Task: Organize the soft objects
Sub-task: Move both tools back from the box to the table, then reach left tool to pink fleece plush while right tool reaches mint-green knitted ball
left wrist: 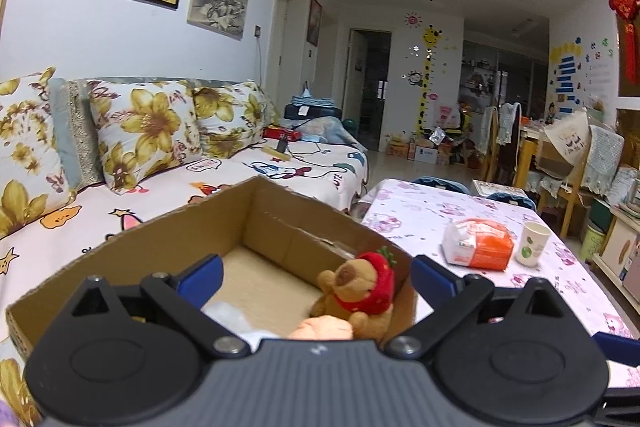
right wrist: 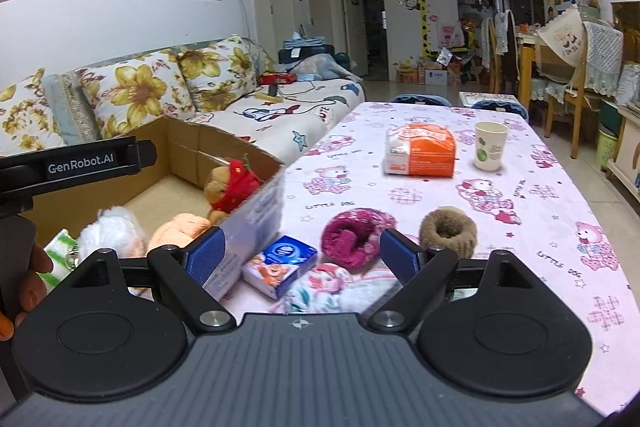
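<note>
One cardboard box (right wrist: 256, 203) stands at the left edge of the table (right wrist: 540, 211), open at the top. Contents, counted from the right wrist view: one brown bear plush with a red strawberry hood (right wrist: 230, 189) against the right wall; one peach plush (right wrist: 180, 229) just in front of it; one white fluffy plush (right wrist: 112, 229) to its left; one green-and-white striped item (right wrist: 58, 259) at the near left corner, partly hidden. Total visible in the box: four soft items.

On the table outside the box: one small tissue pack (right wrist: 280, 263) beside the box's right wall; one printed cloth (right wrist: 332, 285) touching it on the near side; one magenta knitted roll (right wrist: 354, 237); one brown knitted roll (right wrist: 448, 229) apart to its right. Further back stand one orange-and-white package (right wrist: 420, 155) and one paper cup (right wrist: 490, 145), near each other.

Left tool (left wrist: 316, 277): jaws spread wide above the box interior, grasping nothing. Right tool (right wrist: 302, 255): jaws spread wide, released, hovering over the tissue pack and cloth, with nothing between the pads.
</note>
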`<state>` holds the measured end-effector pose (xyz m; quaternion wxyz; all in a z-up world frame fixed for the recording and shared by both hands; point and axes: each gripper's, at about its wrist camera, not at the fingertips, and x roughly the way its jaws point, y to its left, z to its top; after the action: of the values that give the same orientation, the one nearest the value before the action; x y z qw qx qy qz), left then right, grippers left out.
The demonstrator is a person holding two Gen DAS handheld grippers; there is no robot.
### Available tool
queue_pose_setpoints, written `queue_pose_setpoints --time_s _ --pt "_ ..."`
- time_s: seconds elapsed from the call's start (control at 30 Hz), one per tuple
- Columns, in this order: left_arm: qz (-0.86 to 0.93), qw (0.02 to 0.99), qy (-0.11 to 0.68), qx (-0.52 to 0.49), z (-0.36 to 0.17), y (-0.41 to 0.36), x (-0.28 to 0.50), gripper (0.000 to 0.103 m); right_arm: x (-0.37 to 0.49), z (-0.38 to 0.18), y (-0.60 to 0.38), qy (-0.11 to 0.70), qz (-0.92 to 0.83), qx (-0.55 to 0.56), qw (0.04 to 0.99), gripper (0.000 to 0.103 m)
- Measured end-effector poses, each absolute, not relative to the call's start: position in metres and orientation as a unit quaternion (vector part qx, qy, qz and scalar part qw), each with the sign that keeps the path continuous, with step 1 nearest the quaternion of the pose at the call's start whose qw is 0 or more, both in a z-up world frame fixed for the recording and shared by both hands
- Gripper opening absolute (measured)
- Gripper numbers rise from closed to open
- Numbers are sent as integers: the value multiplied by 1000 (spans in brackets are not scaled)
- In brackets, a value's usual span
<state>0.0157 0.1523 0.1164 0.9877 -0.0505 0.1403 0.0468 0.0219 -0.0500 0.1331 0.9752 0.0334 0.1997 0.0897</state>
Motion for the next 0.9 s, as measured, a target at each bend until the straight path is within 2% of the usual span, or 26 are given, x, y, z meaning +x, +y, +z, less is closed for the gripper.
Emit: queue_pose_setpoints --time_s 0.9 --pt "-8 989 144 7 107 89 17 102 28 119 -80 203 26 81 975 103"
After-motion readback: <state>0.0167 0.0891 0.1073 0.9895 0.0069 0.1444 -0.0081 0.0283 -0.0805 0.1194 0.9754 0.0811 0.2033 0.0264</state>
